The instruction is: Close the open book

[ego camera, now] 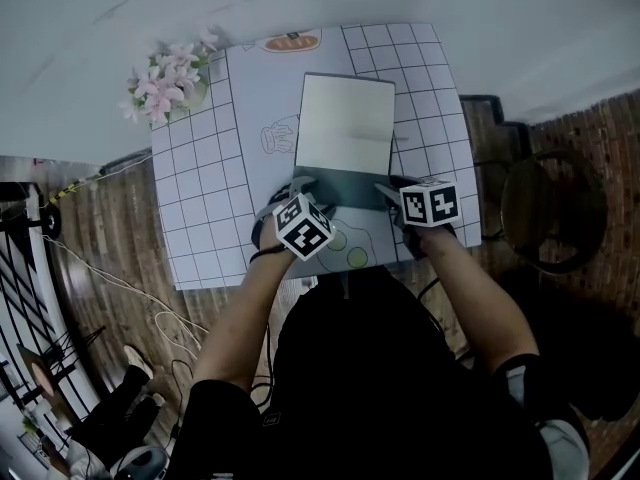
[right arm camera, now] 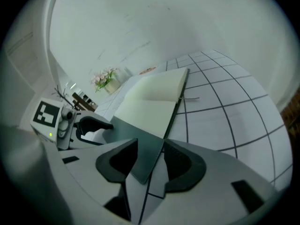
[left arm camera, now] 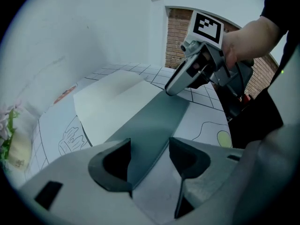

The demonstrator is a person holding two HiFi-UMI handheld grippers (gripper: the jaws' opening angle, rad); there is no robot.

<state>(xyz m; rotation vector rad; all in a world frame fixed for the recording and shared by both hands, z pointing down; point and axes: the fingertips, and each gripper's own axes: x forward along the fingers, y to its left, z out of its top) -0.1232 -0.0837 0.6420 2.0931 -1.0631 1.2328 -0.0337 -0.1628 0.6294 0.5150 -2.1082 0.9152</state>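
Grey book cover (right arm camera: 126, 132) lies between right tool's (right arm camera: 150, 165) jaws.

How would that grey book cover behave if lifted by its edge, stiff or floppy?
The grey cover looks thin yet shows no sag or curl, so probably stiff. The page block looks thick, so it likely stays put while the cover swings.

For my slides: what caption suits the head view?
Left gripper and right gripper at the grey cover of an open book on a gridded mat.
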